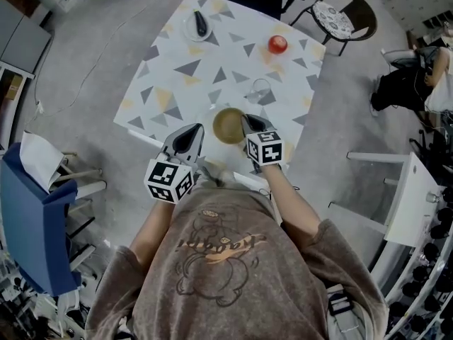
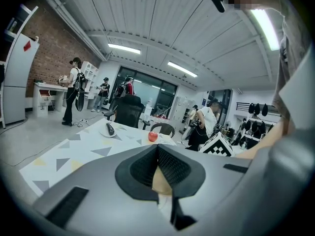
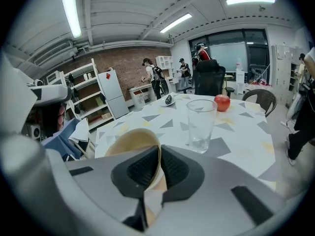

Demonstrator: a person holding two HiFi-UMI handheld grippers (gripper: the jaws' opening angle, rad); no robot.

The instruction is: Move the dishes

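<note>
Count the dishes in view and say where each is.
3: tan bowl in the right claw, nearest; clear glass just beyond it; small white plate at the table's far corner.

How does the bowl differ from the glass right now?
The bowl is tan and opaque; the glass is clear. The bowl is wide and shallow, the glass tall and narrow. The right gripper pinches the bowl's rim; the glass stands free on the table. Both look empty.

The right hand-held gripper hides half the bowl.
</note>
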